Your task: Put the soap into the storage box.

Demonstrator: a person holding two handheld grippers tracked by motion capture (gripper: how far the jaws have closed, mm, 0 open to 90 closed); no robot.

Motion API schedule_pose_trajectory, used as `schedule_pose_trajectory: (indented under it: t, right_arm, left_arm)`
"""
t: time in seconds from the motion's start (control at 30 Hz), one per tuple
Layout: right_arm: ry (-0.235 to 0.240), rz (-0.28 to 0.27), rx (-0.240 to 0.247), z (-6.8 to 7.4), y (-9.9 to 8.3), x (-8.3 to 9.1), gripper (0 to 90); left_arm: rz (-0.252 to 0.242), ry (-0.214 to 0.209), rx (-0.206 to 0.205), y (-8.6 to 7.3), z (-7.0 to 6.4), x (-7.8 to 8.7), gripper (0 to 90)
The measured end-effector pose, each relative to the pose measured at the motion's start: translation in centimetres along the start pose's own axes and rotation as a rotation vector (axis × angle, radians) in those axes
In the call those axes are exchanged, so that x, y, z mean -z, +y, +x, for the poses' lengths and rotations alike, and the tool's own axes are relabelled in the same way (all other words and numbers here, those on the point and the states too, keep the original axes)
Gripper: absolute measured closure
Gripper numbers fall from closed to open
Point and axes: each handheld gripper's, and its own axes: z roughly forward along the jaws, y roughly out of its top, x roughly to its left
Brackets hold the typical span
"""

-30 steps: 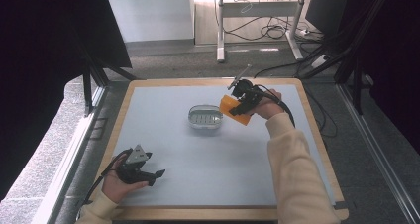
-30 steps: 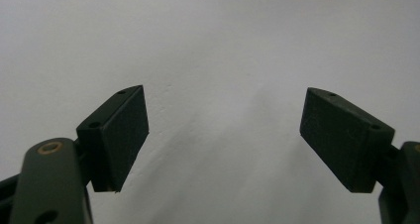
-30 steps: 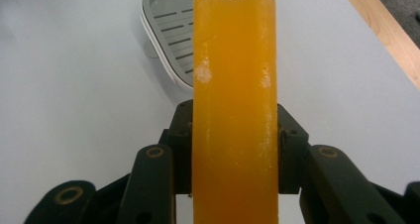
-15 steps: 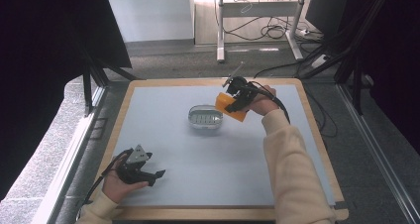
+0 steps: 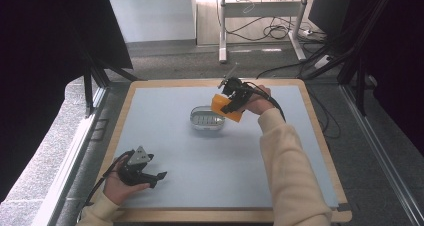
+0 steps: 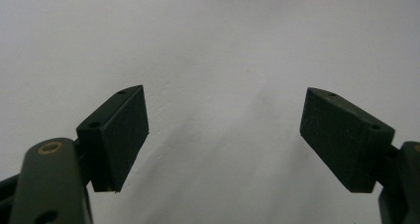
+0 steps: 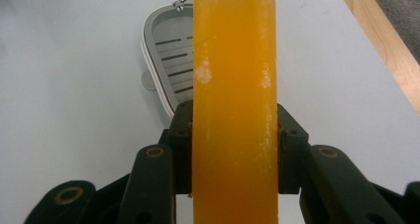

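**One orange block, pinched over a metal dish**

Two grippers are on the table, and just one is working. The right gripper (image 5: 231, 102) is closed on an orange block (image 7: 234, 110), a jaw pressed flat against each of its broad faces. In the right gripper view the block stands up out of the jaws like a slab, its far end slightly ragged. It hangs above the table, at the right edge of a metal dish (image 5: 207, 118) and partly over it. The dish is oval and shallow, with slots in its floor, and sits near the middle of the grey mat (image 5: 200, 186).

The block looks like a sponge or a bar of soap; I cannot tell which. Its faces are matte, with pale scuffs, and show no bulge where the jaws press, so I judge it fairly firm and light. If it is soap, it may be slippery when wet and may mark under a hard squeeze. The present grip, across the thin dimension and low on the block, seems sound. A hold nearer the middle would tip less.

The left gripper (image 5: 142, 170) rests at the near left of the mat, well apart from the dish. Its jaws are spread wide with nothing between them.
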Motion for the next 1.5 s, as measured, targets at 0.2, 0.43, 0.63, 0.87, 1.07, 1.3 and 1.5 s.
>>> schedule_pose_trajectory:
  t: [0.2,0.43,0.63,0.87,1.07,1.3,1.5]
  right_arm:
    - [0.013,0.005,0.034,0.3,1.1,-0.3,61.6]
    - [0.038,-0.008,0.067,0.2,1.7,-1.1,61.6]
    - [0.044,0.006,0.075,0.2,2.0,-2.0,61.6]
    - [0.055,-0.007,0.094,0.4,2.4,-2.5,61.6]
    - [0.062,0.01,0.117,0.7,3.3,-3.0,61.6]
    - [0.079,0.016,0.143,0.7,4.3,-3.7,61.6]
    - [0.077,0.039,0.161,0.7,4.6,-4.6,61.6]
  left_arm:
    - [0.001,0.001,0.001,0.0,0.1,0.0,19.0]
    - [-0.001,0.0,0.0,-0.1,0.1,0.1,19.0]
    - [-0.004,0.0,0.005,-0.1,0.2,0.0,19.0]
    - [-0.005,-0.002,0.007,-0.1,0.2,0.1,19.0]
    - [-0.007,0.001,0.005,-0.1,0.2,0.2,19.0]
    - [-0.011,-0.002,0.009,-0.2,0.3,0.3,19.0]
    - [-0.012,-0.003,0.009,-0.2,0.3,0.4,19.0]
